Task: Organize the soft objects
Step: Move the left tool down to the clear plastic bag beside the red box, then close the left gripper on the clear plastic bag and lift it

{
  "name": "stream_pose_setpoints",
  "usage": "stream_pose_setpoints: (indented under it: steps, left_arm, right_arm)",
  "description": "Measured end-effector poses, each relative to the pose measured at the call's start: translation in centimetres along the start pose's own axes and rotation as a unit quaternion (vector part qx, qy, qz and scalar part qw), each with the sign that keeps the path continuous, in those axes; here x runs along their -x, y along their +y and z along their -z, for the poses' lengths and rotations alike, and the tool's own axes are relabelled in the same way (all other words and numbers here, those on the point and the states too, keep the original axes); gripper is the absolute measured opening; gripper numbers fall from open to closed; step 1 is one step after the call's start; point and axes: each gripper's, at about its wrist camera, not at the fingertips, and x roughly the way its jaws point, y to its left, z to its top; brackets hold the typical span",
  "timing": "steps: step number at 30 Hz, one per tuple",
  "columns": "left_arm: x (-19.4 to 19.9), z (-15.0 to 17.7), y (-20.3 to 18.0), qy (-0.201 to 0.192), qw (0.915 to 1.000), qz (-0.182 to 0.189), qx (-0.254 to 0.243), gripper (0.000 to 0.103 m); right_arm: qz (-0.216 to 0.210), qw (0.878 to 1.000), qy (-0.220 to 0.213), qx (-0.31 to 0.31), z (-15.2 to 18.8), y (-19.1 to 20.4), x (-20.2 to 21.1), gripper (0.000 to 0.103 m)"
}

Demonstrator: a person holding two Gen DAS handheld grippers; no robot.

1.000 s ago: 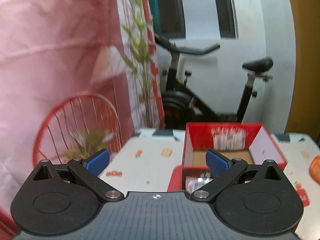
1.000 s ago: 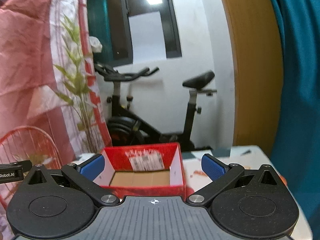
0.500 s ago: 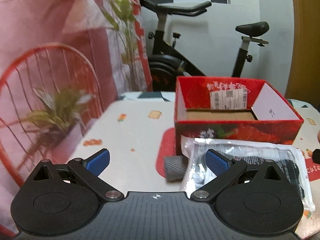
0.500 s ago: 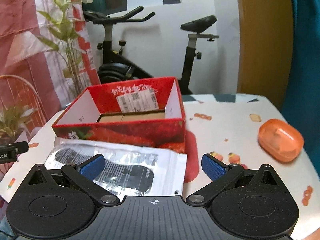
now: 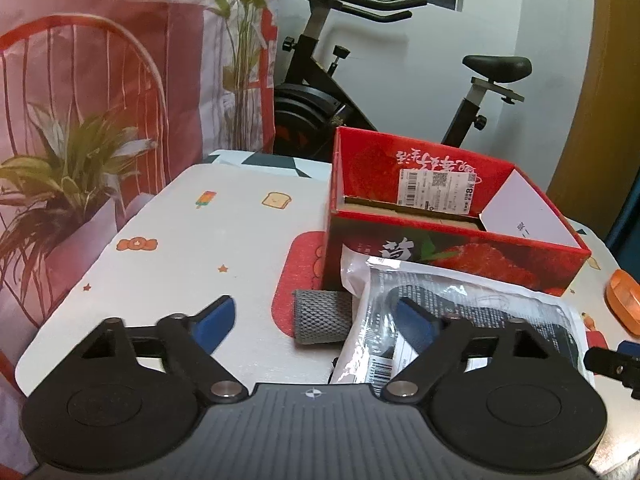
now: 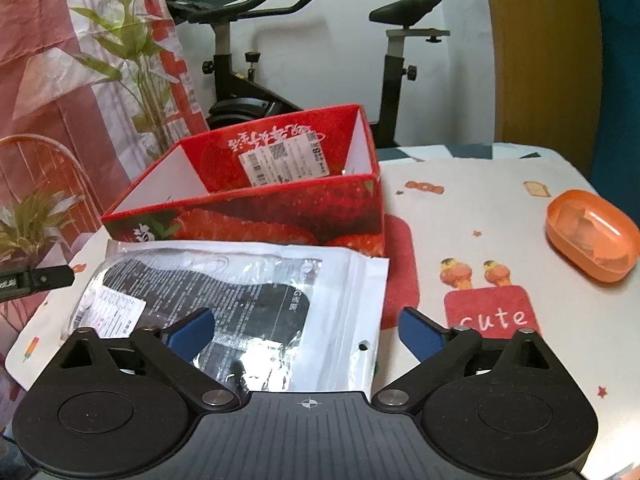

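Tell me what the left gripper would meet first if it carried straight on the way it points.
Probably the grey mesh roll, lying between the open jaws of the left gripper, beside the clear plastic packet. Depth is unclear.

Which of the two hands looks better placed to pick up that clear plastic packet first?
Probably the right. Its gripper is open with the plastic packet between its fingers. The left gripper frames the grey roll and only the packet's edge. Both have just been closing slightly.

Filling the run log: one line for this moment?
left gripper: open, closing, empty | right gripper: open, closing, empty | pouch: before box | roll: on table
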Motion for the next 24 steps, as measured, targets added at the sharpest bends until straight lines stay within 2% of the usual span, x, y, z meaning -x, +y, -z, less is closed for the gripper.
stream_pose_setpoints:
  steps: [2,7,11,24]
  left_arm:
    - [-0.3,0.1,0.2,0.003,0.9998,0.016,0.010,0.079]
    - [-0.9,0.4,0.0,0.013,0.9976,0.066,0.017,0.070]
    - [-1.8,0.5,-0.4,0.027,0.9972,0.069,0.010,0.059]
    - [-3.8,0.2,-0.8,0.075,0.9888,0.127,0.021,0.055]
  right_arm:
    - [-0.008,1.000,0.005,-0.001,0.1,0.0,-0.3,0.094]
    - [-0.025,0.999,0.023,-0.002,0.4,0.3,-1.3,0.081]
    - [-0.027,0.999,0.035,0.001,0.6,0.4,-2.2,0.078]
    - [-0.044,0.998,0.039,-0.008,0.3,-0.4,-3.7,0.074]
